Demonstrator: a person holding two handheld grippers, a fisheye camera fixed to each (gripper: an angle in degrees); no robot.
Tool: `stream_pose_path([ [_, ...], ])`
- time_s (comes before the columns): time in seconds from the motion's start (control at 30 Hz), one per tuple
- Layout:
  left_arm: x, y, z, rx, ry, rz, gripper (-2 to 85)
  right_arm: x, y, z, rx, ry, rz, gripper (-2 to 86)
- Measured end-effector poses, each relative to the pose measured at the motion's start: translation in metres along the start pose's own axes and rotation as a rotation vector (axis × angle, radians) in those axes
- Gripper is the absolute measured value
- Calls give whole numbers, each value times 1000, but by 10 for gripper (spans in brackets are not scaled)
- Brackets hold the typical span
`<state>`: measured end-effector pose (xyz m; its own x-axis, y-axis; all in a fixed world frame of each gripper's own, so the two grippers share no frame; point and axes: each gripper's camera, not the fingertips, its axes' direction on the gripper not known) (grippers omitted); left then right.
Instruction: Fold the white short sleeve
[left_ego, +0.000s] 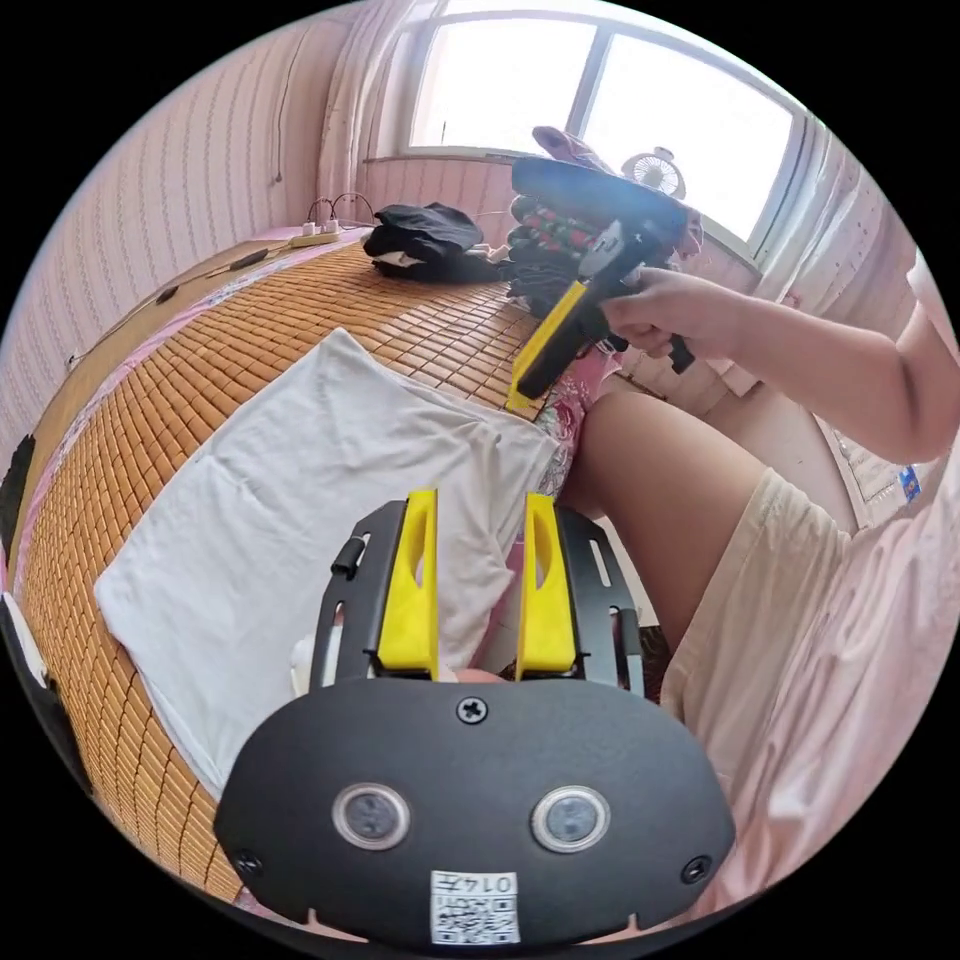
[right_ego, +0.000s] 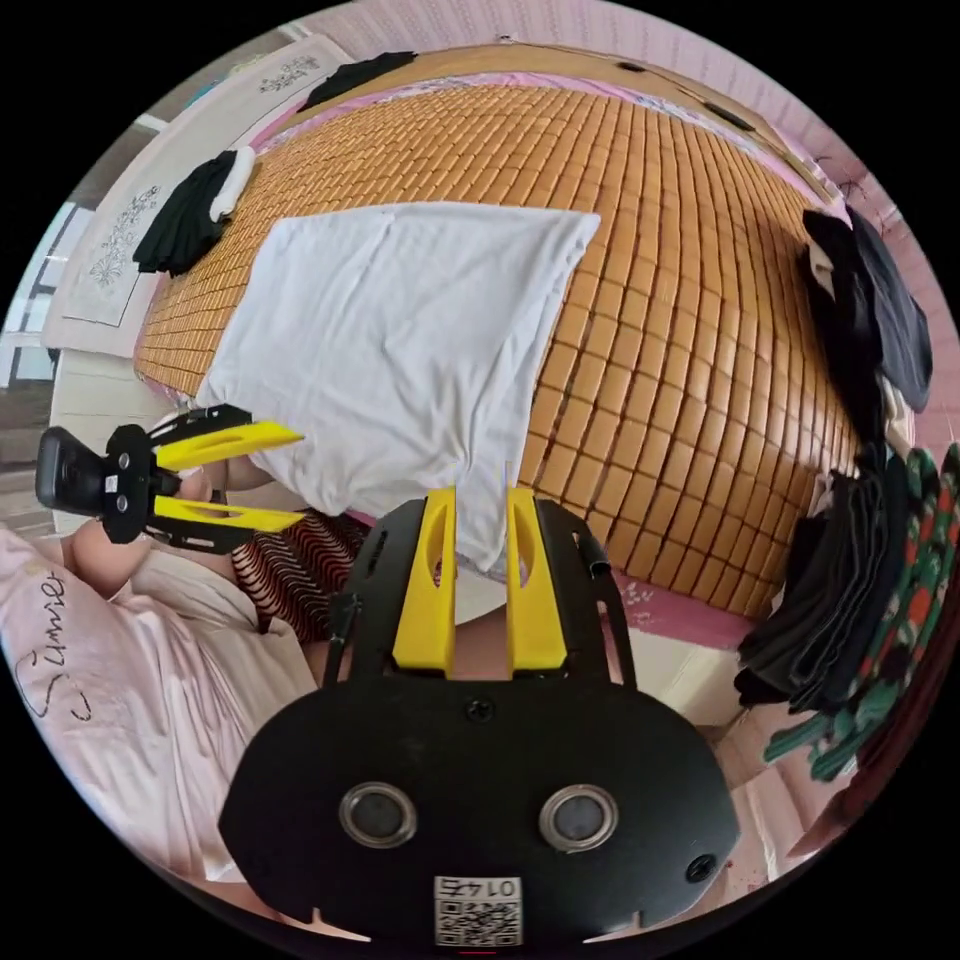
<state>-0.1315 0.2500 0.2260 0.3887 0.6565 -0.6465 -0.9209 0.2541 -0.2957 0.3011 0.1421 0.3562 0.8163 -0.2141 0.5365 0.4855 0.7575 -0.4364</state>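
A bamboo mat (left_ego: 150, 400) covers the bed under the window. In the left gripper view we see the white shirt (left_ego: 300, 480) lying flat on the mat, its long axis along the mat's near edge; our left gripper (left_ego: 480, 510) hangs over it, jaws apart and empty. The right gripper (left_ego: 540, 370) hovers at the mat's edge, its jaws hard to judge.

In the right gripper view the shirt (right_ego: 400, 330) overhangs the mat (right_ego: 680, 330). The right gripper (right_ego: 480, 500) gapes, as does the left gripper (right_ego: 290, 478) beside the shirt.

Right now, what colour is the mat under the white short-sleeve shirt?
Golden-brown bamboo-tile mat, clearest in the right gripper view.
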Motion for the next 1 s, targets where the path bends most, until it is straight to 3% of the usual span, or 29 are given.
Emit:
stream_pose_path([
  [0.27, 24, -38, 62, -110, 27, 43, 163, 48, 29, 3, 7, -173, 33, 22],
  [0.4, 31, -51, 75, -153, 18, 29, 142, 73, 50, -48, 215, -461, -25, 10],
  [0.47, 30, -52, 74, -155, -44, -18, 81, 85, 58, -63, 289, -570, -52, 9],
  [0.53, 27, -50, 74, -170, -94, -83, 22, 104, 67, -73, 356, -523, 5, 11],
  [0.67, 36, -43, 65, -145, -74, -49, 10, 147, 75, -65, 419, -501, 181, 23],
  [0.87, 63, -29, 47, -130, -9, 61, 10, 184, 45, -64, 554, -486, 278, 134],
  [1.0, 82, -17, 35, -109, -44, 172, 8, 210, 35, -61, 583, -501, 386, 54],
])
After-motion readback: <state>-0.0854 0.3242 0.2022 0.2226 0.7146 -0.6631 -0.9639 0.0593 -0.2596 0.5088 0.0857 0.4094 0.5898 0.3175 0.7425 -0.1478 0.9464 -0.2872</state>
